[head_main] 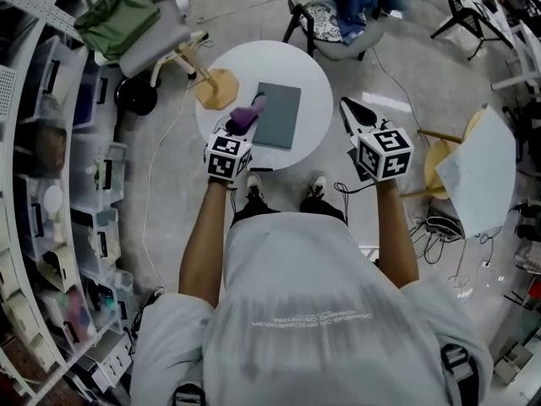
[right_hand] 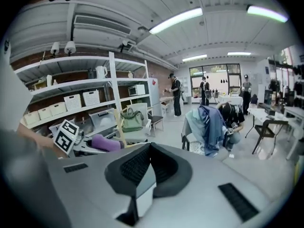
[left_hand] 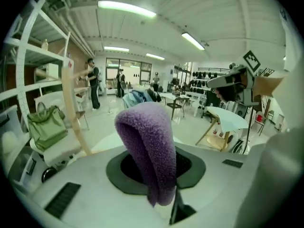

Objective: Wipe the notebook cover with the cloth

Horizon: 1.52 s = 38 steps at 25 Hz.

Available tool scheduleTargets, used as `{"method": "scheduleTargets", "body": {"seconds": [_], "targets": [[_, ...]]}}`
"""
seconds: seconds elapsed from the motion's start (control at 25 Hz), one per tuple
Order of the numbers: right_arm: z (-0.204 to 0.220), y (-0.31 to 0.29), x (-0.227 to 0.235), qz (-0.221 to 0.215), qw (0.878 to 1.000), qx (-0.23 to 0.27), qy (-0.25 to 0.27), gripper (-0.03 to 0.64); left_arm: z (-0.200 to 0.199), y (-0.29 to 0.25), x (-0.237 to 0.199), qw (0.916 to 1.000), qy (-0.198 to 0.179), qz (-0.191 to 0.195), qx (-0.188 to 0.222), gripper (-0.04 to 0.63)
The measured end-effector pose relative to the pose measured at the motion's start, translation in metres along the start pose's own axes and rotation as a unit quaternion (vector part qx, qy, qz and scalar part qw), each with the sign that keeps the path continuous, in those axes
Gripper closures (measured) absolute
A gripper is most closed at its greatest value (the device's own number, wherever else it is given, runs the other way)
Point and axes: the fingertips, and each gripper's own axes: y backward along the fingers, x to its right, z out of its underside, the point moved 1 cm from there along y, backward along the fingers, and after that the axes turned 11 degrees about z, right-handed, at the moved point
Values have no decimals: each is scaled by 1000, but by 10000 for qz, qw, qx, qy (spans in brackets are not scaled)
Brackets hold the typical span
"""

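- While left gripper (head_main: 237, 134) pinches the cloth (head_main: 246, 117), notebook (head_main: 280, 115) lies just right of it, long axis running ahead.
- Right gripper (head_main: 356, 115) closed on nothing, farther from notebook.

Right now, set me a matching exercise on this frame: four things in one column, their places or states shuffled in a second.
Column one
1. cloth
2. notebook
3. right gripper
4. green bag

Column two
A. lying flat on the round white table
B. jaws together, nothing between them
C. resting on a chair away from the table
D. clamped in the left gripper

Pairs: 1-D, 2-A, 3-B, 4-C.
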Motion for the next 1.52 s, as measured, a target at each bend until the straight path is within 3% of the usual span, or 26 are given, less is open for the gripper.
{"method": "scheduleTargets", "body": {"seconds": [0.32, 0.72, 1.16, 1.52], "targets": [[-108, 5, 17, 310, 9884, 1014, 1085, 615, -152, 71, -31, 9864, -894, -746, 1161, 515], [-204, 31, 17, 236, 9694, 1961, 1458, 615, -260, 135, -34, 9573, -1706, -1383, 1882, 515], [-244, 44, 6, 182, 9553, 2331, 1810, 615, -310, 164, -13, 9365, -2189, -1502, 2290, 515], [-243, 43, 10, 233, 9556, 2337, 1782, 615, -312, 167, -11, 9355, -2212, -1526, 2294, 515]]}}
